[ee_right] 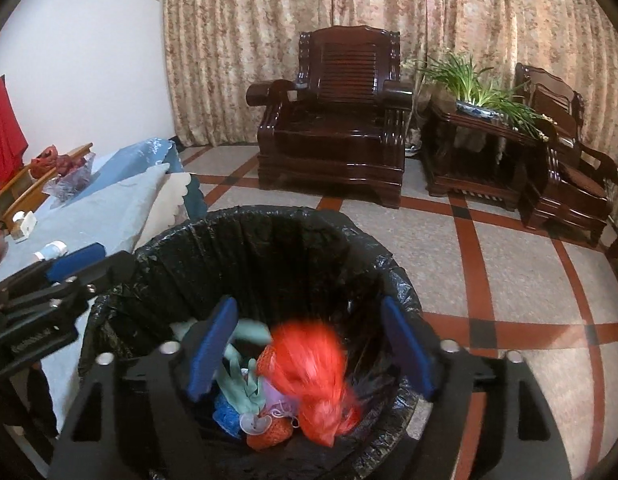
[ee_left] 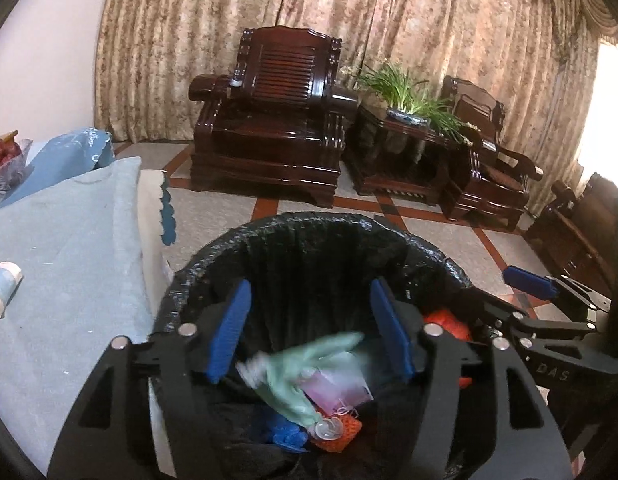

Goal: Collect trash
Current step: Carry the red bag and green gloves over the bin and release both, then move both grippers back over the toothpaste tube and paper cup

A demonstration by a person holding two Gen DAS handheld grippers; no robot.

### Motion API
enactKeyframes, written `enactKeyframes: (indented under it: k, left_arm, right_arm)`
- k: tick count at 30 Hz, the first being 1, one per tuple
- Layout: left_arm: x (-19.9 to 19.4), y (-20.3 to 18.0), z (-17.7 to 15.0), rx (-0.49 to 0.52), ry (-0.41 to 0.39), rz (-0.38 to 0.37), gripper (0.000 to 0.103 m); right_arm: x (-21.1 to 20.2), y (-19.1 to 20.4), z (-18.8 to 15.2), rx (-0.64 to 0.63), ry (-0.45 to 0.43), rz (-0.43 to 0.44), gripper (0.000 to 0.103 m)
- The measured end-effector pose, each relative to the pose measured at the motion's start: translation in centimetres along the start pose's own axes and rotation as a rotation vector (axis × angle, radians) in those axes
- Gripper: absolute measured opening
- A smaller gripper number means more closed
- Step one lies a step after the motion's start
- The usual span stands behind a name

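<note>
Both tools hang over the black-lined trash bin (ee_left: 309, 240). The left hand-held gripper (ee_left: 309, 332) is spread, nothing between its pads; a blurred pale green glove (ee_left: 305, 376) lies below among the rubbish. The right hand-held gripper (ee_right: 309, 352) gapes too, a blurred red-orange bag (ee_right: 313, 372) beneath it inside the bin.

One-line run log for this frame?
left gripper: open | right gripper: open | green glove, red bag: blurred over bin

Black bin liner (ee_right: 269, 248); blurred orange-red bag (ee_right: 309, 364), possibly mesh.
</note>
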State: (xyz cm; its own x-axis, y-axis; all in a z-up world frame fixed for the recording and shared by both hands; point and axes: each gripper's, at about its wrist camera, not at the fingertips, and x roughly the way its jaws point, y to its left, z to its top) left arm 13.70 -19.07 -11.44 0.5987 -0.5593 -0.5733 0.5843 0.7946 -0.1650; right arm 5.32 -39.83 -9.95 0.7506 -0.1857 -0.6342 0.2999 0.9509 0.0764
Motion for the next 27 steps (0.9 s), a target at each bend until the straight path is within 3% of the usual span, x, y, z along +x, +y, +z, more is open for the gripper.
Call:
enactKeyframes:
  k: [1, 5, 15, 27]
  left_arm:
    - [-0.3, 0.4, 0.0, -0.004, -0.005, 0.013, 0.070]
    - [-2.2, 2.3, -0.1, -0.022, -0.036, 0.082, 0.086]
    - [-7.7, 8.6, -0.3, -0.073, -0.086, 0.284, 0.089]
    - [-13.7, 17.1, -2.6, -0.190, -0.091, 0.509, 0.089]
  right_arm:
    - [-0.1, 0.1, 0.0, 0.000, -0.007, -0.006, 0.094]
    - [-0.5, 0.6, 0.2, 0.001, -0.013, 0.007, 0.096]
    - [-0.7, 5.8, 1.3, -0.042, -0.045, 0.103, 0.096]
    - [0.8, 16.6, 2.2, -0.184, -0.061, 0.287, 0.096]
